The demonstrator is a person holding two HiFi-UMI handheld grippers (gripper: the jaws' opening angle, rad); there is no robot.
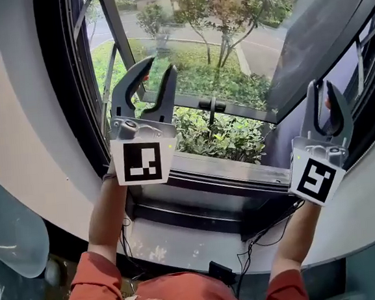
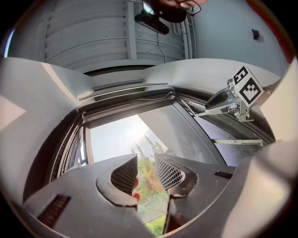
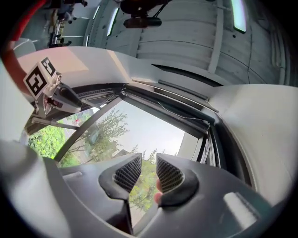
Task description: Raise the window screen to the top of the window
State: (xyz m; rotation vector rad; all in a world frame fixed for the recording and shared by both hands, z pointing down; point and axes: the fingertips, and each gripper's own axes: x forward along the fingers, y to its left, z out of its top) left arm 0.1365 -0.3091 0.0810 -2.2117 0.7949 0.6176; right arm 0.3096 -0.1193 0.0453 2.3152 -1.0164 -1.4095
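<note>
Fingers [image 1: 130,86] on the left gripper [image 1: 159,67] and right gripper [image 1: 322,88] stand apart, holding nothing. Left gripper view: the window screen [image 2: 125,113] (hard to make out, just a dark bar) sits high above the fingers, at the top of the window [image 2: 74,144]. Right gripper view: fingers apart too, bar above.

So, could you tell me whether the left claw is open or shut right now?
Open: the left claw holds its jaws apart, gripping nothing; greenery shows through the gap.
</note>
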